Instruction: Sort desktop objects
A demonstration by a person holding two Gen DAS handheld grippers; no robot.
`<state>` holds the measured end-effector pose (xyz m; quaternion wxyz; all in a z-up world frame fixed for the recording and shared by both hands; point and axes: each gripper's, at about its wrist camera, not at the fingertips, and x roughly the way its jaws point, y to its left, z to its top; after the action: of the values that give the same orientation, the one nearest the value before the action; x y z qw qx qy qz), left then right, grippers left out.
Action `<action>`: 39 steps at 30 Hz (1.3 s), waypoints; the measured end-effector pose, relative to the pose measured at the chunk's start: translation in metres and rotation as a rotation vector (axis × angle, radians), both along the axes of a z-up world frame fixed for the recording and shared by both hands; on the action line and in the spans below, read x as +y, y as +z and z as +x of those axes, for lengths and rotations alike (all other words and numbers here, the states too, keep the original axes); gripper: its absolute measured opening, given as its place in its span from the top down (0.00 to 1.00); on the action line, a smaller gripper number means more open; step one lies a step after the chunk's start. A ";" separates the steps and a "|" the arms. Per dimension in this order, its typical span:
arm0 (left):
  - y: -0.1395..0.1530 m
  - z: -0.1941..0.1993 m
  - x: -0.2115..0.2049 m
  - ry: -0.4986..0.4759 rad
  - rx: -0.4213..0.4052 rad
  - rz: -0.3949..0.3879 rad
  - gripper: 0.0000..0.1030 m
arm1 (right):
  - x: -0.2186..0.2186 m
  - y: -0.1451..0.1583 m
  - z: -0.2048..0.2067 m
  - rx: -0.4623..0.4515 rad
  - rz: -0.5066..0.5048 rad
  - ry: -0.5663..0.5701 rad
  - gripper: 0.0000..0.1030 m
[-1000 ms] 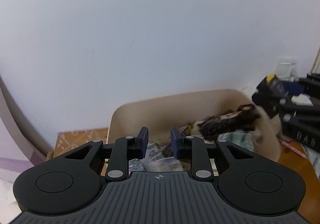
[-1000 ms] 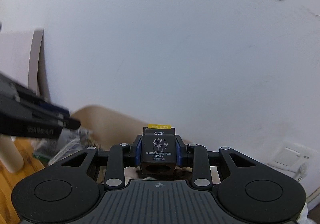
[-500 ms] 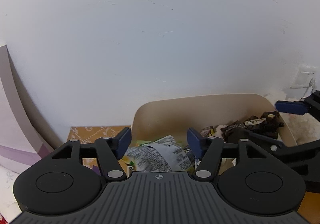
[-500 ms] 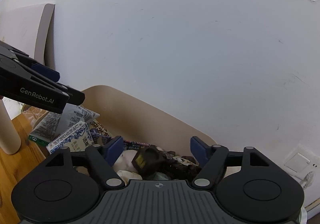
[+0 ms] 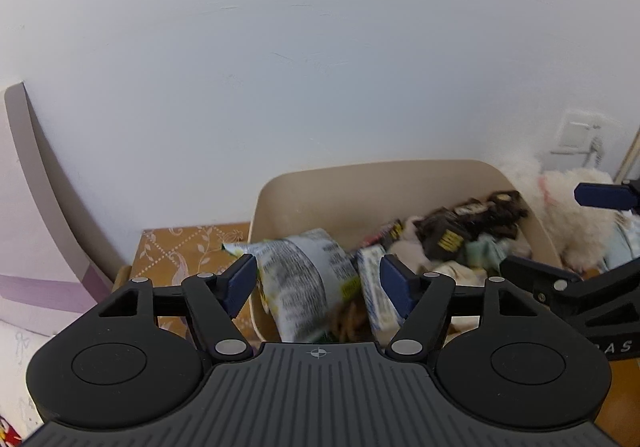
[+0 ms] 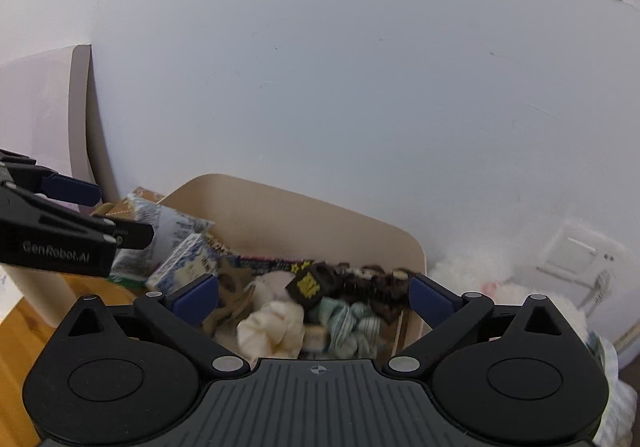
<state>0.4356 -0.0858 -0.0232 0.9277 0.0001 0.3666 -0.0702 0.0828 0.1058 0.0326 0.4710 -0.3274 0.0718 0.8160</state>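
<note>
Both grippers over beige bin (image 5: 360, 183), which sits on wooden desk (image 6: 24, 323) against white wall, desk's far edge. Bin contents: crinkly snack packet (image 5: 308, 279) at bin's left end, leaning on left wall; small blue-white carton (image 6: 188, 261) just beside it; black cube w/ yellow print (image 6: 310, 283) near bin centre, touching dark brown clump (image 6: 372, 287) toward right wall; cream cloth wad (image 6: 272, 327) and green-striped cloth (image 6: 348, 323) at near wall. Handling (judgement): packet light, thin film, slippery, crushes easily, so take at sealed top edge or pinch flat across width. Cube looks like stiff card, light, squared faces; grip on two opposite faces, mod. force. Cloth items soft, any pinch ok. Dark clump's make unclear (blurred), prob. tangly. Left gripper (image 5: 318, 281): jaws wide and opening; packet seen between the fingers in left wrist view, but pads clear of it both sides, nothing held. Right gripper (image 6: 312, 297): jaws at widest, opening; cube and cloths lie below/between the fingers, no pad contact seen, nothing held. Each gripper visible in the other's view, near but apart. Outside bin: white fluffy item (image 5: 568, 219) just beside right wall; patterned brown box (image 5: 188, 251) behind left wall; wall socket (image 6: 576, 251) at right. Frames slightly motion-blurred at bin contents.
</note>
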 end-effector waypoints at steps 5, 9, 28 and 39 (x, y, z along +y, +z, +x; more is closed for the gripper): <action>0.012 -0.034 -0.008 -0.025 -0.001 0.022 0.33 | -0.027 0.011 0.008 -0.006 -0.022 -0.054 0.00; 0.025 -0.057 -0.008 -0.035 -0.013 0.016 0.33 | -0.054 0.021 0.018 -0.011 -0.037 -0.079 0.00; 0.061 -0.170 0.009 0.038 0.011 0.027 0.33 | -0.174 0.064 0.055 0.001 0.006 -0.113 0.00; 0.085 -0.232 0.021 0.022 0.054 -0.022 0.33 | -0.243 0.086 0.080 0.055 -0.022 -0.099 0.00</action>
<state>0.2032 -0.0650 0.0621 0.9182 -0.0163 0.3906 -0.0640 0.1632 -0.1367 0.1186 0.5052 -0.3060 0.1097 0.7995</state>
